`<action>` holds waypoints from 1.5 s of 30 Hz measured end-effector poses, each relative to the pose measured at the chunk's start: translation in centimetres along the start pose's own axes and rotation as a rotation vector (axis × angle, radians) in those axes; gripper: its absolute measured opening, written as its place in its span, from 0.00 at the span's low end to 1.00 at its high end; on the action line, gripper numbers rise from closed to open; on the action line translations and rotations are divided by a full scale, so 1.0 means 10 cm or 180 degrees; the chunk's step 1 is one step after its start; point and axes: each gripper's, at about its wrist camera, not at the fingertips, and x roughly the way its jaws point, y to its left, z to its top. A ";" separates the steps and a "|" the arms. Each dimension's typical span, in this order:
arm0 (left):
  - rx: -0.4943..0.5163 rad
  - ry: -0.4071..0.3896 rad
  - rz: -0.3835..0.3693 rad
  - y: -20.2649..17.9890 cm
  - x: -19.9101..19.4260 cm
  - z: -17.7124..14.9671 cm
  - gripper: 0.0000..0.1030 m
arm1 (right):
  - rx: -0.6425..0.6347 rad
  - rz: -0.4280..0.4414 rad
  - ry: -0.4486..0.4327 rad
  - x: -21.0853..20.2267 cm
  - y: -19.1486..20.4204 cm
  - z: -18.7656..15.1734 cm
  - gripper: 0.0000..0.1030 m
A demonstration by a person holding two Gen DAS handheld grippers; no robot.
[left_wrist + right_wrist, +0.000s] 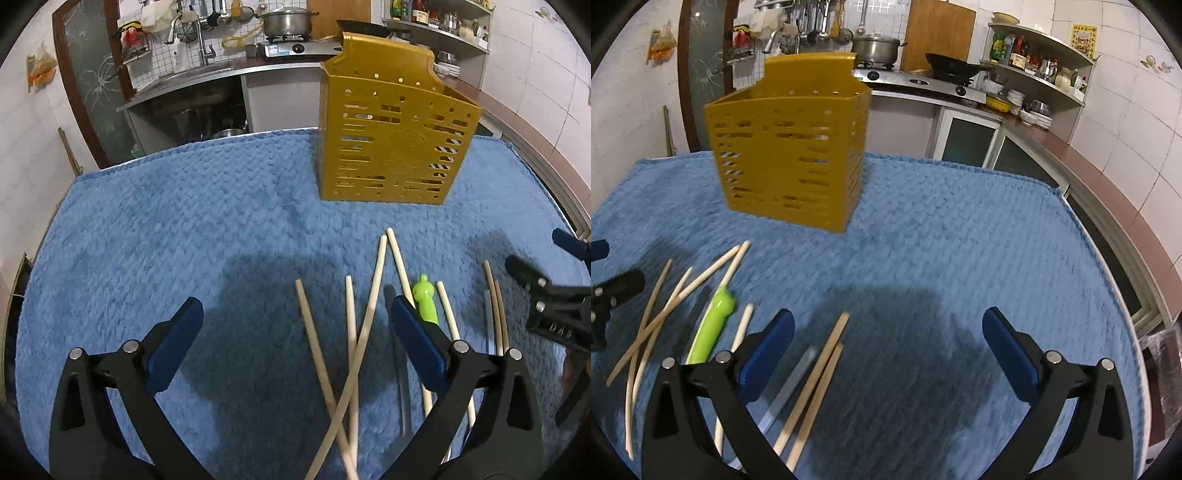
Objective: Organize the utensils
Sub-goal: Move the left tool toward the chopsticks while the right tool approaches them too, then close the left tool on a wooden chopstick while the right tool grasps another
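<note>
The yellow utensil holder (790, 147) stands upright on the blue towel (942, 229) covering the counter; its inside is hidden in both views. The chopsticks (354, 332) lie scattered on the towel before it, beside a green-handled utensil (426, 299). Left tool (295, 325) and right tool (886, 332) both hang with fingers apart, holding nothing. Only the right view shows a grey-handled utensil (792, 384) clearly beside two chopsticks

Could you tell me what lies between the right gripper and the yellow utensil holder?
Only bare blue towel: in the right wrist view nothing sits between the right gripper and the yellow utensil holder.
</note>
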 end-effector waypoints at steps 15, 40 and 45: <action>-0.0201 0.0148 -0.0221 0.01 0.19 -0.19 0.80 | 0.0354 0.0215 0.0020 0.06 -0.12 -0.30 0.96; -0.0013 0.0360 -0.0374 -0.05 0.30 -0.14 0.29 | 0.0233 0.0609 0.0423 0.16 0.03 -0.39 0.20; -0.0060 0.0447 -0.0376 -0.05 0.36 -0.11 0.30 | 0.0244 0.0677 0.0490 0.18 0.07 -0.36 0.16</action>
